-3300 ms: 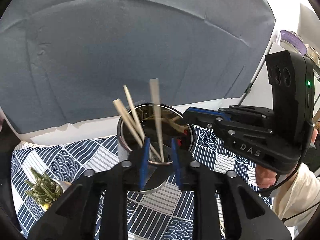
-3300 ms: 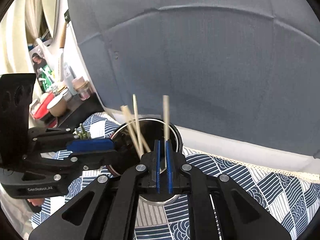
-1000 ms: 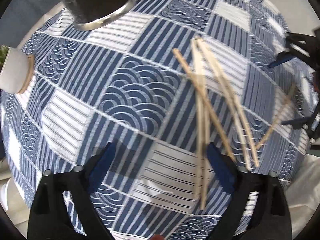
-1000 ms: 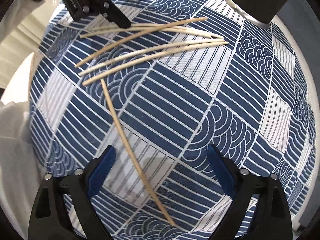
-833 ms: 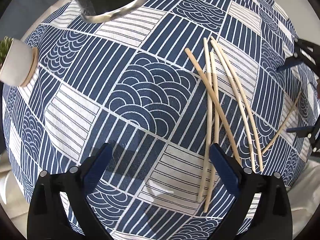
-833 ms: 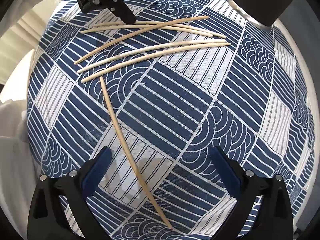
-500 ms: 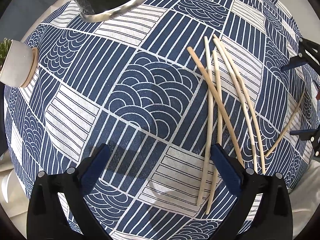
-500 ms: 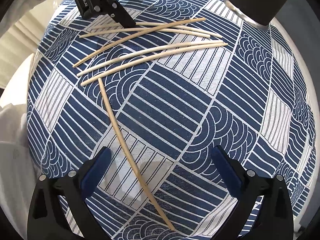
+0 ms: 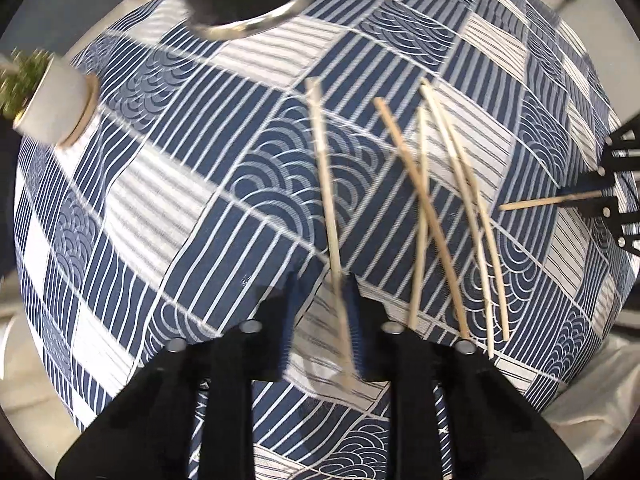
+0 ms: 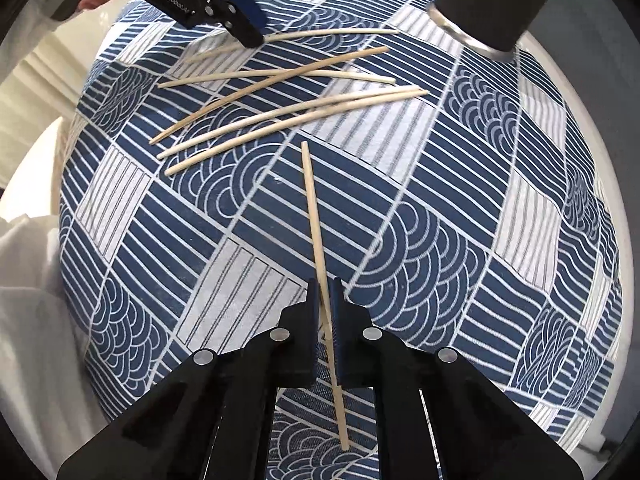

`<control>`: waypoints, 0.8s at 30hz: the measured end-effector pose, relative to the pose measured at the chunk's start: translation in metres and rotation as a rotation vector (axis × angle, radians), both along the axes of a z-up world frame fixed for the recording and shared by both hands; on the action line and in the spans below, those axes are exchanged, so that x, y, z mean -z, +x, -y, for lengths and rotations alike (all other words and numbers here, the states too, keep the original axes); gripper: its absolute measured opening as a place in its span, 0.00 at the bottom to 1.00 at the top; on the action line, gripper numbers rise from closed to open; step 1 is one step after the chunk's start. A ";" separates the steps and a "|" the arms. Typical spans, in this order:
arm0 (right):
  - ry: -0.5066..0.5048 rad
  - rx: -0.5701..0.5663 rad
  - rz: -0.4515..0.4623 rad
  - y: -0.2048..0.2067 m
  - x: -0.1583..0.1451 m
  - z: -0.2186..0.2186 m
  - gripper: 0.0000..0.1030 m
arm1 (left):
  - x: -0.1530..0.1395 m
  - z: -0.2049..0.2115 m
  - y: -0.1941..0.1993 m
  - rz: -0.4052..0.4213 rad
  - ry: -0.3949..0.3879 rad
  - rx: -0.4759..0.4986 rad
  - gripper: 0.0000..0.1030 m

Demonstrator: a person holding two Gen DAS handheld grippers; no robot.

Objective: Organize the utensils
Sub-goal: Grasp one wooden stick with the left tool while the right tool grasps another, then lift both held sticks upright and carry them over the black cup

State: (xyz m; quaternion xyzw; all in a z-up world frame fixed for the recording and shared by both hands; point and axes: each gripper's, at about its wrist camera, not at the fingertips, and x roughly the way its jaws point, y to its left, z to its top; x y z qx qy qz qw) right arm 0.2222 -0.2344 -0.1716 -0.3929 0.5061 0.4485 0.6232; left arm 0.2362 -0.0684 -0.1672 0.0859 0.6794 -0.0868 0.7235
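- My right tongs (image 10: 324, 292) have just closed and are clamped on the right stick (image 10: 314, 220). The grip sits well toward one end, so the long free end may swing or twist in the pads when I lift.
- My left tongs (image 9: 322, 280) have just been closing and stand narrow. The left stick (image 9: 326, 184) is between them, against one pad, with a gap showing on the other side. The view is blurred, but I judge it not yet pinched.
- If I lift the left side now, that stick could slide out and drop back on the cloth (image 10: 440, 220).
- The pile (image 9: 422, 204) of four loose sticks lies crossed between my two tongs. A trailing stick end could rake it and scatter it further.
- The cup (image 10: 492, 4) stands at the far edge. Two long sticks arriving together could clash at its rim or tip it.
- The pot (image 9: 56, 108) with a small plant is near the cup and could be knocked on a wide swing.
- The cloth is blue and white patchwork, flat, with a pale table edge around it.
- Little of the room shows: a grey backdrop behind the cup and white fabric at the sides.
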 end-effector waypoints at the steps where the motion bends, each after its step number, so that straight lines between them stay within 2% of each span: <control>1: 0.003 0.010 0.001 0.001 0.000 0.002 0.05 | 0.001 -0.002 -0.002 -0.002 -0.002 -0.014 0.15; 5: 0.031 0.099 -0.010 0.009 0.000 0.015 0.05 | 0.000 -0.017 -0.012 -0.007 -0.011 -0.106 0.06; 8: 0.031 0.148 0.003 0.013 -0.001 0.025 0.05 | -0.001 -0.029 -0.020 -0.022 -0.010 -0.146 0.05; 14: 0.051 0.246 0.010 0.018 -0.011 0.041 0.05 | 0.000 -0.052 -0.033 -0.046 0.010 -0.151 0.05; 18: 0.080 0.299 0.031 0.019 -0.029 0.045 0.05 | -0.007 -0.069 -0.038 -0.049 0.017 -0.146 0.05; 24: 0.122 0.363 0.118 0.018 -0.068 0.032 0.05 | -0.035 -0.116 -0.015 -0.011 0.018 -0.128 0.05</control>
